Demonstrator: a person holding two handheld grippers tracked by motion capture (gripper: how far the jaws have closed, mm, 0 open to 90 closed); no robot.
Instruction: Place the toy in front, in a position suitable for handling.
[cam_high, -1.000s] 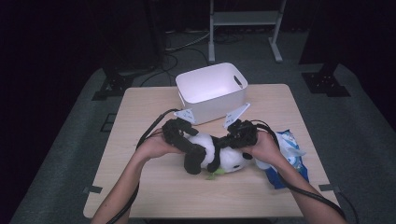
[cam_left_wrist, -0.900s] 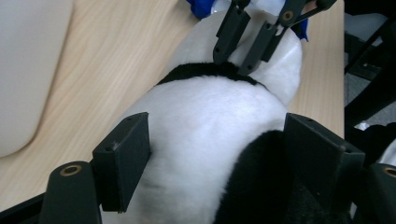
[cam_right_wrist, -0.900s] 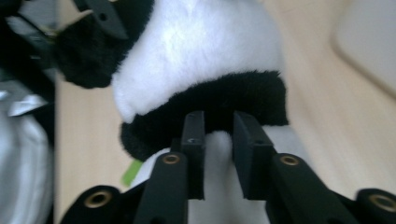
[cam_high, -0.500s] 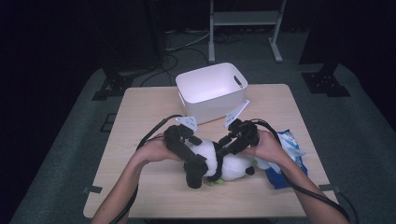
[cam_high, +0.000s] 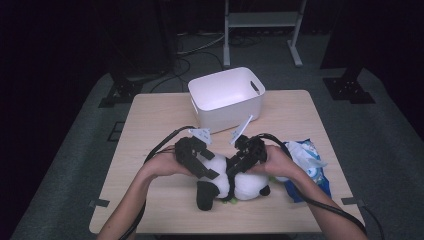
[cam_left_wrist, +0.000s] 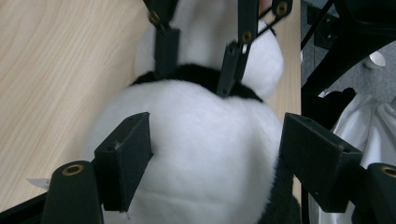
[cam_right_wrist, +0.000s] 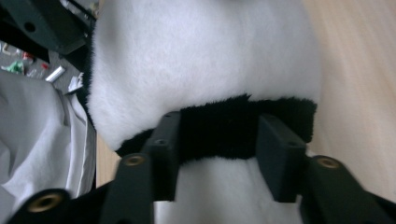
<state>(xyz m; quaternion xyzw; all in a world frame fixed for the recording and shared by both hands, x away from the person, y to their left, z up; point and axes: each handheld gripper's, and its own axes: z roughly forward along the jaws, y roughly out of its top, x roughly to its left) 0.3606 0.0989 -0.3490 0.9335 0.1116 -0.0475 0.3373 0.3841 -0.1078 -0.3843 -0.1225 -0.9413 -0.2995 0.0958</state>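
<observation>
A black-and-white plush panda (cam_high: 246, 186) lies on the wooden table (cam_high: 150, 130) near its front edge. My left gripper (cam_high: 212, 165) comes in from the left. Its jaws straddle the panda's white body (cam_left_wrist: 201, 130) and both pads press into the fur. My right gripper (cam_high: 235, 167) comes in from the right. Its jaws have just been closing, with the panda's black band (cam_right_wrist: 219, 126) between them and the pads touching the fur. In the left gripper view the right gripper's fingers (cam_left_wrist: 164, 46) sit on that same band, just beyond my left gripper (cam_left_wrist: 215, 163).
A white plastic bin (cam_high: 227, 97) stands behind the panda at the table's middle back. A blue-and-white packet (cam_high: 307, 160) lies by the right forearm. Cables trail from both grippers toward the front. White cloth (cam_right_wrist: 37, 140) hangs past the table edge.
The right gripper has shifted a little leftward and down onto the panda's middle, and the panda has rolled slightly. The left gripper has stayed in place on the body.
</observation>
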